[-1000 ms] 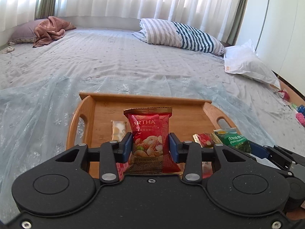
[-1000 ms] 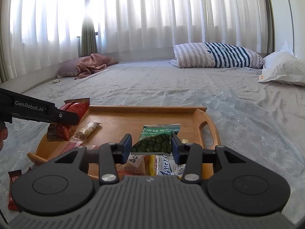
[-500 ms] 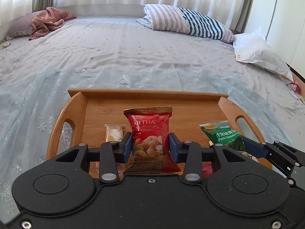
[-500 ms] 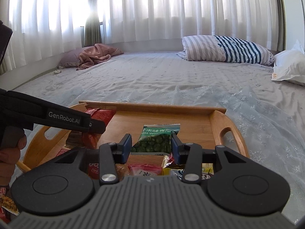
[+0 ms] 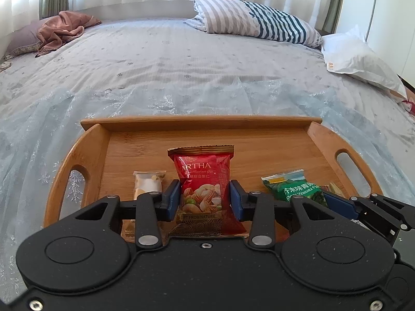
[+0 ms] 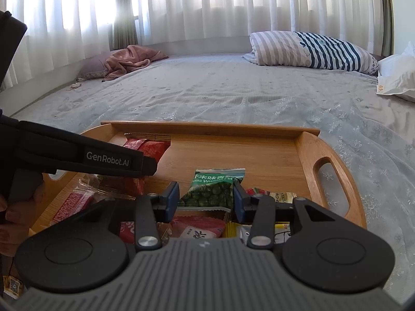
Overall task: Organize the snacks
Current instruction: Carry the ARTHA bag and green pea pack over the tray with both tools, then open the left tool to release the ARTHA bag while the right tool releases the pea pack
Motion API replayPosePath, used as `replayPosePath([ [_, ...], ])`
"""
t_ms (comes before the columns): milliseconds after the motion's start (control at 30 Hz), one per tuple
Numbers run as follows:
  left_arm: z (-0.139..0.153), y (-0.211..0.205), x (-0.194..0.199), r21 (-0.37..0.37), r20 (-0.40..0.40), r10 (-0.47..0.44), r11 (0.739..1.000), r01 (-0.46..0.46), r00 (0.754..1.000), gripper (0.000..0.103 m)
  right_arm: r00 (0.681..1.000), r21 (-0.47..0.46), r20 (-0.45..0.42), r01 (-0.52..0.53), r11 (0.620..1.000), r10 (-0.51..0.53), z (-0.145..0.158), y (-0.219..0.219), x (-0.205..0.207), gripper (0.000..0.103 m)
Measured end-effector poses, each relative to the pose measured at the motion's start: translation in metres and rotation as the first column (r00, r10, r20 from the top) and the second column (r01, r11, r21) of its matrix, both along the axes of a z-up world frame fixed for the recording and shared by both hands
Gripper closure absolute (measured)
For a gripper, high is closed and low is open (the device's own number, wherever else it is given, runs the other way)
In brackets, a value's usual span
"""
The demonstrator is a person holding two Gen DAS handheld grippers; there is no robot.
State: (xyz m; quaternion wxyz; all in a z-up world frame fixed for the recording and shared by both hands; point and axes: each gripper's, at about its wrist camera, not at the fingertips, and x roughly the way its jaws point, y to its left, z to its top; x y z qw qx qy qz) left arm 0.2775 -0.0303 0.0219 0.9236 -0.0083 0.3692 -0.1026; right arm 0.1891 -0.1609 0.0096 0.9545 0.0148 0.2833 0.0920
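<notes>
The left tool (image 5: 204, 199) is clenched on a red foil packet of mixed nuts (image 5: 203, 184), its blue pads pressing the packet's two sides; the packet stands upright between them, above the floor of a wooden two-handled tray (image 5: 207, 129) resting on the pale blue bed (image 5: 181, 64). Just left of this tool a small clear-wrapped pale sweet (image 5: 147, 185) lies on the tray floor.

The right tool (image 6: 206, 199) grasps a green packet of wasabi peas (image 6: 212, 189) in the same manner, holding it over the near end of the tray. Under and just before this tool lie several more packets, red (image 6: 199, 229) and yellow (image 6: 233, 230) among them. From the left tool's camera the green packet shows at its right, near the tray's right handle.

At the far end of the bed lie a striped pillow (image 6: 311, 49) and a crumpled pink cloth (image 5: 64, 28).
</notes>
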Motion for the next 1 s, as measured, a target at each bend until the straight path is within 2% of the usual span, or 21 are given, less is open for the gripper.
replayPosePath([
  [467,-0.003,-0.002,-0.002,0.005,0.010,-0.001,1.000,0.001,1.000,0.063,1.000,-0.001,-0.014,-0.012,1.000,0.012,-0.004,0.000,0.003,0.055],
  [567,-0.003,-0.002,-0.002,0.006,0.010,-0.001,1.000,0.001,1.000,0.062,1.000,0.004,-0.013,-0.014,1.000,0.014,-0.003,-0.001,0.003,0.049],
  [667,-0.002,-0.002,-0.002,0.011,0.009,0.000,1.000,0.000,1.000,0.061,1.000,0.009,-0.009,-0.015,1.000,0.015,-0.001,-0.002,0.001,0.047],
  [700,-0.001,-0.003,-0.003,0.014,0.010,-0.001,1.000,0.001,1.000,0.061,1.000,0.011,-0.008,-0.017,1.000,0.017,0.000,-0.002,0.001,0.042],
  [733,0.000,-0.003,-0.004,0.016,0.012,-0.002,1.000,0.002,1.000,0.061,1.000,0.012,-0.006,-0.018,1.000,0.018,0.001,-0.003,0.000,0.042],
  [800,0.004,-0.003,-0.006,0.015,0.018,-0.002,1.000,0.002,1.000,0.058,1.000,0.012,0.002,-0.018,1.000,0.018,0.004,-0.003,-0.003,0.038],
  [900,0.012,-0.002,-0.013,0.010,0.031,-0.002,1.000,0.002,1.000,0.049,1.000,0.018,0.018,-0.019,1.000,0.018,0.010,-0.005,-0.008,0.033],
  [967,0.019,-0.001,-0.019,0.003,0.046,-0.001,1.000,0.001,0.999,0.034,0.999,0.023,0.029,-0.016,1.000,0.016,0.015,-0.007,-0.013,0.031],
  [1000,0.023,-0.001,-0.023,0.000,0.054,-0.002,1.000,0.002,0.999,0.030,0.999,0.025,0.034,-0.015,1.000,0.014,0.017,-0.008,-0.015,0.029],
])
